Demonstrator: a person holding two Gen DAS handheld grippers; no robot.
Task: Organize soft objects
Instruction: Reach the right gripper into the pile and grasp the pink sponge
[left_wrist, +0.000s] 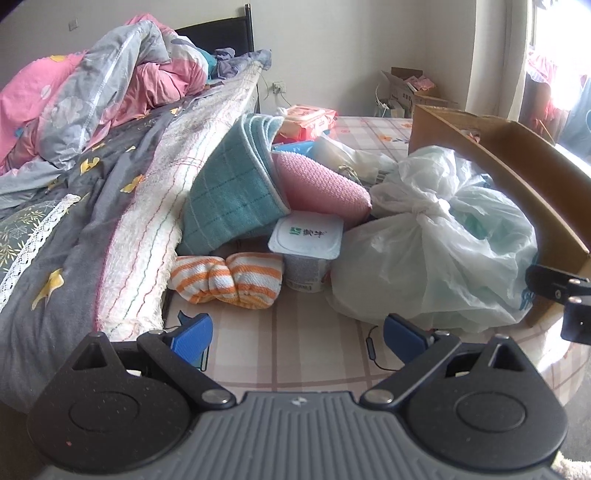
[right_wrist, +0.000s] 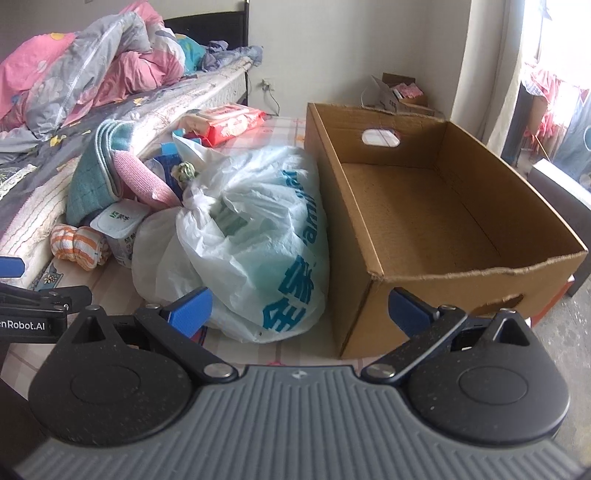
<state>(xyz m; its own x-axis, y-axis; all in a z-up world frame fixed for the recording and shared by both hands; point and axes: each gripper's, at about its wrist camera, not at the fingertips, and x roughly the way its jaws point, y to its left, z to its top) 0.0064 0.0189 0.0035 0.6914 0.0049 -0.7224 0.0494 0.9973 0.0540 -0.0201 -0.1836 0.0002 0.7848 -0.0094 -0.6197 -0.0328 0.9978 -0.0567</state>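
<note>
Striped cloth (left_wrist: 225, 280) faces the spread left tool (left_wrist: 297, 334).

Tied plastic bag (right_wrist: 236, 236) hides its contents.

Yogurt cup (left_wrist: 305, 251) beside tied plastic bag (left_wrist: 436, 240).

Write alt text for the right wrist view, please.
An open right gripper points at an empty cardboard box, with a tied plastic bag left of it. Further left lie towels, a yogurt cup and a bed.
</note>
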